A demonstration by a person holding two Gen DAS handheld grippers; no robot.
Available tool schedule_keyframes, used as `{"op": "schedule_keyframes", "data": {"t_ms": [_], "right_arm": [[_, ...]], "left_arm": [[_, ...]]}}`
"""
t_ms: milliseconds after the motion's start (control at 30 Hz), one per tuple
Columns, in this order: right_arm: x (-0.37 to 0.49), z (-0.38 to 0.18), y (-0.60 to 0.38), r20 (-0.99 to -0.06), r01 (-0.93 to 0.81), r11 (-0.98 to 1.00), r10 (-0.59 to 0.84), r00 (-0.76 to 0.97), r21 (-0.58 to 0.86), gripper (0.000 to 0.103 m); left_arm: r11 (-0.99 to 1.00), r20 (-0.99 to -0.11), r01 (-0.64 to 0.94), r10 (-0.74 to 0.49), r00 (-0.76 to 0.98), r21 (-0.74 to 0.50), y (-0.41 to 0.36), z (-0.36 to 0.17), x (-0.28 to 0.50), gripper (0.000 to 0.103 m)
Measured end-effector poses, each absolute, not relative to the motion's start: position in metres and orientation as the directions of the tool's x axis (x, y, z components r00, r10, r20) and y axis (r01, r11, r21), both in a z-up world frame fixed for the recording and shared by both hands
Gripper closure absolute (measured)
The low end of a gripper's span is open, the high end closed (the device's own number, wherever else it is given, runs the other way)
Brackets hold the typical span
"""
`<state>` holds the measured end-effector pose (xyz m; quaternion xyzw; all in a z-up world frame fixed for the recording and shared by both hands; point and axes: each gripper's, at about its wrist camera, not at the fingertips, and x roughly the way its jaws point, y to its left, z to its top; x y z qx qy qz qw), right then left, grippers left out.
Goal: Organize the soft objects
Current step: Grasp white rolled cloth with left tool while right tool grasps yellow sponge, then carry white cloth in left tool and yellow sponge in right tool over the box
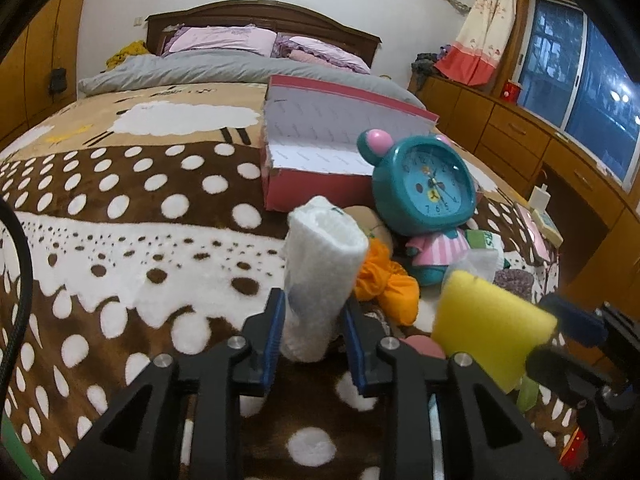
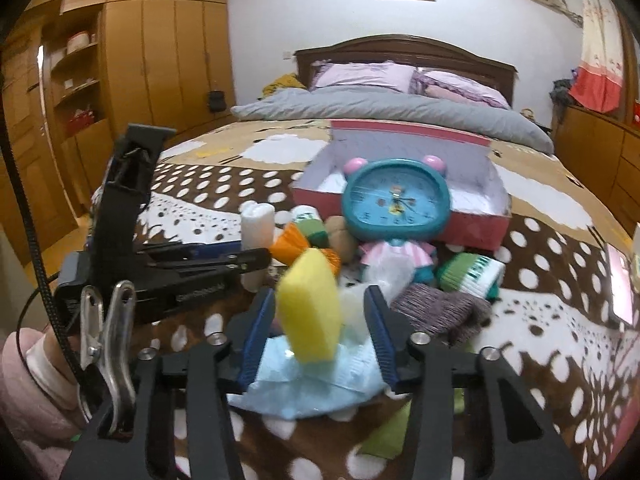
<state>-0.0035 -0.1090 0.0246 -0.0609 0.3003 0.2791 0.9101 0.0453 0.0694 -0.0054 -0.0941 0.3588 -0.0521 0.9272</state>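
Both hand-held grippers loaded, left hand-held gripper clamping white roll, right hand-held gripper yellow sponge

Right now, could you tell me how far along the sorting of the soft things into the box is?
Nothing looks done: the pink box appears empty. In hand: the left gripper is shut on the white rolled towel; the yellow sponge stands between the right gripper's fingers, grip unclear. Left on the blanket: orange cloth, green-white sock, purple knit, beside the clock.
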Motion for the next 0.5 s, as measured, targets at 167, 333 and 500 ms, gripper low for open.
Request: {"op": "schedule_keyframes", "data": {"t_ms": [167,333,500], "right_arm": [[-0.002,0.017,-0.1,-0.598,-0.553,0.833,0.455,0.66,0.022,0.078],[0.005,0.018,-0.098,-0.604,-0.556,0.831,0.452,0.657,0.016,0.08],[0.0,0.029,-0.104,-0.577,-0.566,0.823,0.483,0.659,0.043,0.081]], "left_arm": [[0.975,-0.645,0.026,-0.164,0.746,-0.219,0.074,-0.002,0.041,0.085],[0.975,-0.622,0.018,-0.155,0.768,-0.22,0.077,0.009,0.034,0.086],[0.978,-0.594,0.024,-0.145,0.791,-0.208,0.078,0.021,0.027,0.088]]}}
